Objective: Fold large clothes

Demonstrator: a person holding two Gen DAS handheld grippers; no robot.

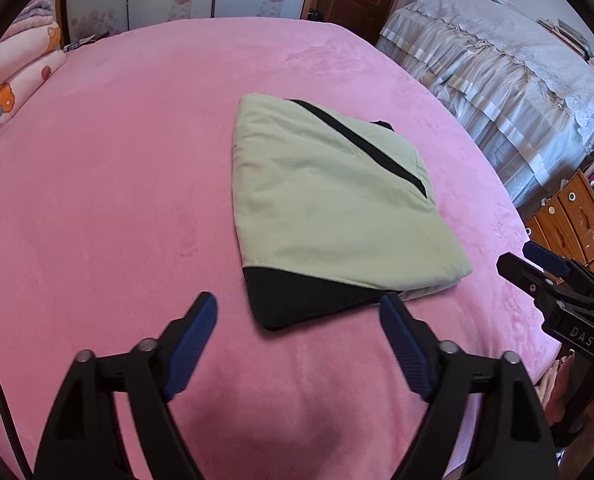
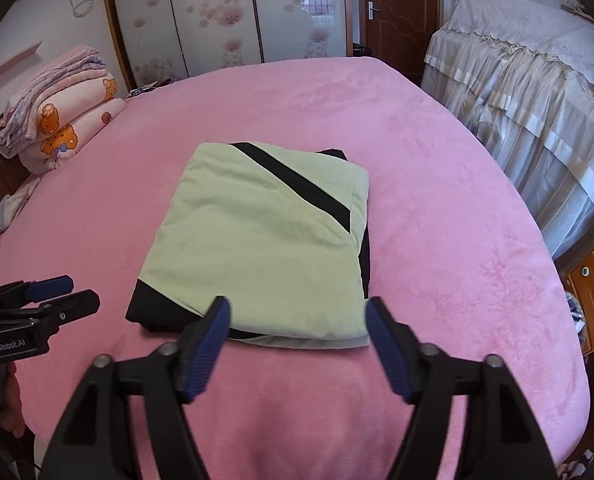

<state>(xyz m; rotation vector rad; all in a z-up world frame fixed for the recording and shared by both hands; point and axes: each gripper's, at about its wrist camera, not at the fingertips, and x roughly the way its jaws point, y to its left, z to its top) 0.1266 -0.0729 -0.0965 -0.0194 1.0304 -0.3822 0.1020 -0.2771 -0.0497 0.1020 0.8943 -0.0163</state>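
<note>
While both tools hang above the near part of the bed [image 2: 437, 152], the folded garment [image 2: 265, 240] lies flat on the pink cover, roughly mid-bed and square to the near edge. It is pale green with a black diagonal stripe and a black corner at its near left. Its near edge sits just past the right tool [image 2: 297, 328], whose jaws stand wide apart with nothing pressed between the pads; the cloth shows in the gap but lies below, untouched. From the left wrist view, the left tool [image 1: 299, 316] is likewise released, jaws spread, aimed at the black corner and clear of it. Bare pink cover runs all round the garment: a broad stretch to the left, a narrower band to the right before the bed's edge drops off. A stack of quilts [image 2: 61, 120] sits at the far left corner, well apart. A draped unit [image 2: 537, 92] stands beyond the right edge
</note>
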